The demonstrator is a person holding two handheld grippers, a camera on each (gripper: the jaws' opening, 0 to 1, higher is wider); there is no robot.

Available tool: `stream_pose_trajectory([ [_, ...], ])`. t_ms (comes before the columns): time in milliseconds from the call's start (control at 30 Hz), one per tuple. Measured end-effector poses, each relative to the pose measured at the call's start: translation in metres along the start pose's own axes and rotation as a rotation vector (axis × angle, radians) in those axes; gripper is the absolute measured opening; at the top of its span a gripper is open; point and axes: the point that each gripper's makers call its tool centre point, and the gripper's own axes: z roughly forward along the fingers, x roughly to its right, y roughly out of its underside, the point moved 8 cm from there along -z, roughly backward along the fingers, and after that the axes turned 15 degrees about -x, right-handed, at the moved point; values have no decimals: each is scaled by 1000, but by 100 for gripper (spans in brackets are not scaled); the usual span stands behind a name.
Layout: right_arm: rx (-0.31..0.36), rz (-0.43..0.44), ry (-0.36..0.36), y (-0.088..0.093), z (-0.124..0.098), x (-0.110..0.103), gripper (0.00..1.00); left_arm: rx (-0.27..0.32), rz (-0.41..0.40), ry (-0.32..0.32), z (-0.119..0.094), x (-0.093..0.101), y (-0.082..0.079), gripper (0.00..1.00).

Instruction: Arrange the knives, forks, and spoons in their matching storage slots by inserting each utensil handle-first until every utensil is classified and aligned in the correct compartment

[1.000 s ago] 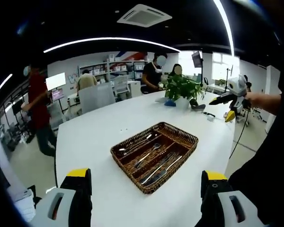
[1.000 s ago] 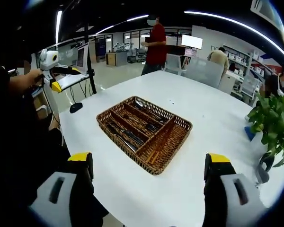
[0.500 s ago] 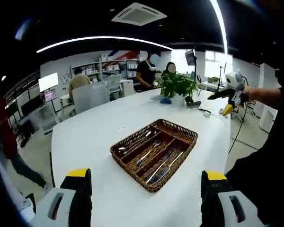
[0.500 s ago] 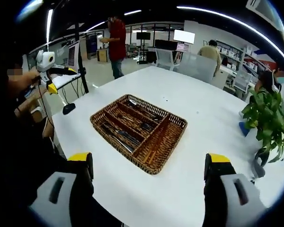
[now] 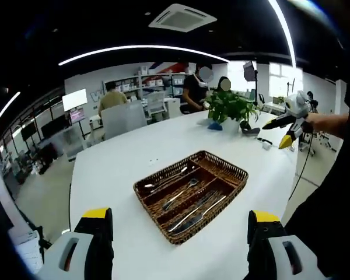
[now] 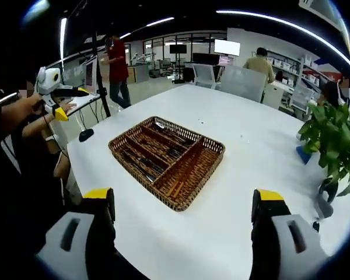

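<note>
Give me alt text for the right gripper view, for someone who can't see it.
A brown wicker cutlery tray with divided slots holding metal utensils sits on a white table, ahead of the open, empty right gripper. The left gripper is held off the table's left edge; a potted plant stands at right.

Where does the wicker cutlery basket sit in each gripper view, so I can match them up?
Left gripper view: wicker basket just right of centre, on the white table.
Right gripper view: wicker basket just left of centre.
Shared landmark: potted plant, upper right; in the right gripper view at the right edge.
</note>
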Motion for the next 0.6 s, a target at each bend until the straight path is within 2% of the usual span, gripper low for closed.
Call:
stream_pose_trajectory([
  [100,-7,-29,-9,3,-2,3,99,41,-45,4,-5,10,-6,100],
  [200,-15,-34,-25,4,-1,2,99,37,-27,1,-9,16,-5,100],
  [267,13,-23,-62,2,-2,0,99,36,-25,5,-8,12,-1,100],
  [300,14,-12,-46,1,-4,0,99,31,-42,11,-8,8,1,100],
  [333,-20,19,-24,2,-8,0,99,23,-47,14,-10,6,2,100],
  [400,30,8,-20,-3,-15,-4,99,57,-39,24,-14,2,0,100],
  [467,11,-15,-25,-4,-17,-9,99,57,-39,41,-11,-4,3,100],
  [533,23,-61,22,-7,-18,-8,99,61,-23,54,-7,-10,5,100],
  [600,19,-51,15,-8,-17,-14,99,72,-2,73,-6,-13,5,100],
])
